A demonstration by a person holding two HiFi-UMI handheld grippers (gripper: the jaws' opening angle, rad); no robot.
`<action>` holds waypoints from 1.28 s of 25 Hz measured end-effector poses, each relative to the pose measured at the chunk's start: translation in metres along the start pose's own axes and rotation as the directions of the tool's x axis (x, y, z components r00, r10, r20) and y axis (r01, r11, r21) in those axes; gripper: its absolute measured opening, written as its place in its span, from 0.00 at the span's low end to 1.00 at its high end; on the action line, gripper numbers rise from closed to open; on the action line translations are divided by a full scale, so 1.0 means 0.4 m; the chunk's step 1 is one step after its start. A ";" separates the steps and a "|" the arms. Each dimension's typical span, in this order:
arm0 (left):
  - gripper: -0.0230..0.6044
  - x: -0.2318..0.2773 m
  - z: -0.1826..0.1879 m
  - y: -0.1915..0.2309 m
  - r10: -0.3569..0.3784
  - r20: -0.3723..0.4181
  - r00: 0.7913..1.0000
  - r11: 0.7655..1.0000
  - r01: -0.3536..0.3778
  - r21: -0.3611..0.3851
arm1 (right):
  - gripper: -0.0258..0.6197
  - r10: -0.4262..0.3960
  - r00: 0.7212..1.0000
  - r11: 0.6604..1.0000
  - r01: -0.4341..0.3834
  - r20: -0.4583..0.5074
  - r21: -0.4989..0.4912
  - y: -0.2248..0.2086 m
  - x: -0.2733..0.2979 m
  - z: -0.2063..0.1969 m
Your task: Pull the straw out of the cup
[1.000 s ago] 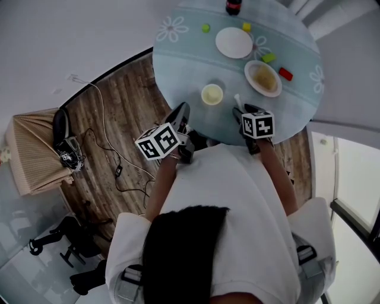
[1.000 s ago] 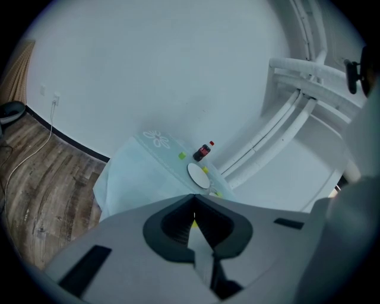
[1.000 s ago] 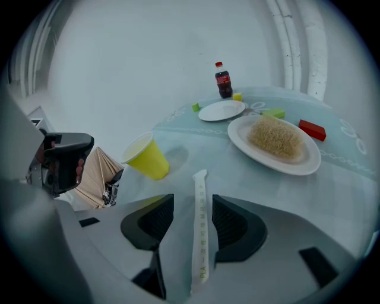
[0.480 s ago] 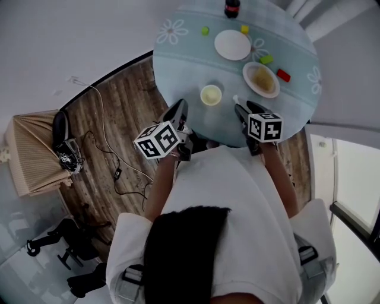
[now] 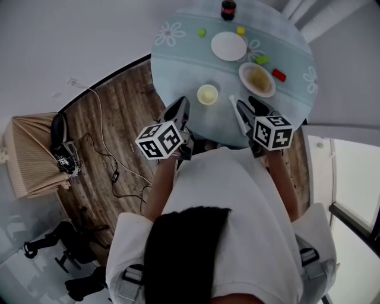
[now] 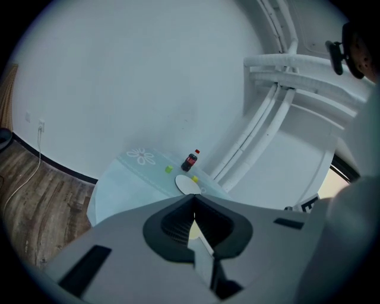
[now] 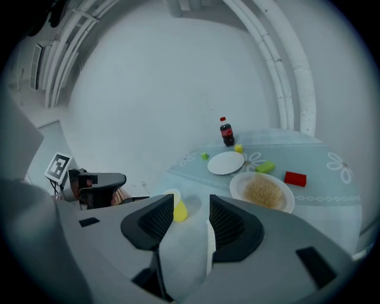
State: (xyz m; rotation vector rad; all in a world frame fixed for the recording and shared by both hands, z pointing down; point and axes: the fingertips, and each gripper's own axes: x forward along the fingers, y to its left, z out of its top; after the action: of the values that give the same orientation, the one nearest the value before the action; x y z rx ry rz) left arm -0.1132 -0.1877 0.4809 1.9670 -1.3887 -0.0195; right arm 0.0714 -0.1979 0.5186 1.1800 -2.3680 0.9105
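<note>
Round desk (image 5: pixel 178 59), covered in smooth pale-blue cloth printed with white flowers.

The cup (image 5: pixel 207 94), small, round and pale yellow, stood upright near the desk's near edge, open-topped, with nothing seen standing in it.

The straw (image 7: pixel 209 243), a thin white strip, lay along the inner face of one finger of the right gripper (image 5: pixel 246 105). Its long axis ran with the fingers, and its tip pointed away from the person, just beside the cup. The right fingers stood moderately apart. The other finger was clear of the straw.

The fingers of the left gripper (image 5: pixel 180 108) met at the tips, with nothing between them, at the desk's near edge.

Further back were a flat white plate (image 5: pixel 228 46), a shallow bowl (image 5: pixel 257 79) of pale-brown food, a dark bottle (image 5: pixel 227 9) with a red cap and a red block (image 5: pixel 279 75).
</note>
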 end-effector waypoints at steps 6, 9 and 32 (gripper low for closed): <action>0.05 -0.004 0.008 -0.076 -0.045 0.015 0.999 0.996 0.044 0.078 | 0.33 -0.029 0.992 0.999 0.033 0.123 -0.026 0.016 -0.077 0.064; 0.05 0.004 0.001 -0.108 -0.065 0.011 0.998 0.993 0.063 0.101 | 0.29 -0.030 0.987 0.999 0.035 0.157 -0.027 0.023 -0.100 0.073; 0.05 -0.020 -0.097 -0.227 -0.038 -0.004 0.999 0.980 0.038 0.197 | 0.11 -0.040 0.974 0.976 0.085 0.222 -0.200 0.062 -0.181 0.039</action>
State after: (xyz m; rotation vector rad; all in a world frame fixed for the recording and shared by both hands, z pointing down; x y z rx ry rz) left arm -0.0269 -0.1453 0.4565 2.1551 -1.3983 0.1051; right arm 0.0942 -0.1551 0.4572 1.3177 -2.5043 0.5192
